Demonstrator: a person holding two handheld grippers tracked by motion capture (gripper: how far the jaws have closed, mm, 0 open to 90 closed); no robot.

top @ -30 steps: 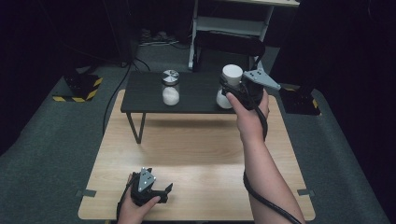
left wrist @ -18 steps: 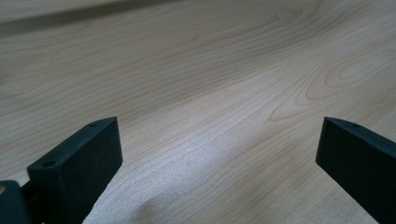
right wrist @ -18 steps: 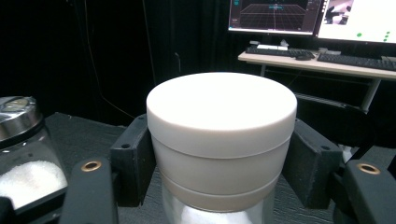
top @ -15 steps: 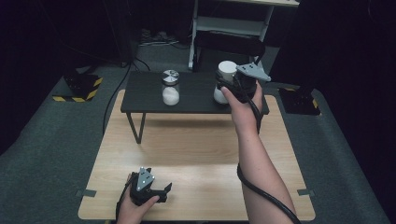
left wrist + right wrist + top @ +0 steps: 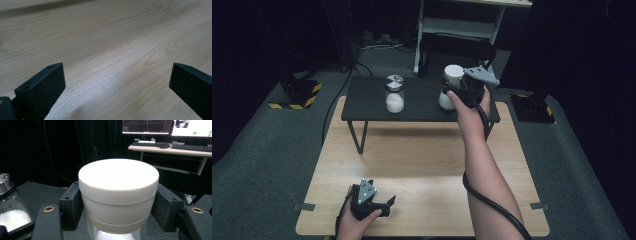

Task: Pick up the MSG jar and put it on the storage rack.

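At the near left of the light wooden surface, the left gripper rests low in the person's hand, parked well away from the jars. Its jaws stand wide apart with bare wood grain between them and nothing held, which suggests this hand is simply waiting.

On the small black raised table at the far side stands a glass jar with a metal lid, part-filled with white granules. It stands upright and untouched, well apart from the right-hand jar.

Further right on that same table, the right gripper has its jaws set on either side of the white screw lid of a second jar. The pads press against the lid's wall, one on each flank, so the jaws are closed on it. Gripping the lid, not the clear body below, looks suited to twisting it off, or lifting the jar by its top; which is intended cannot be told.
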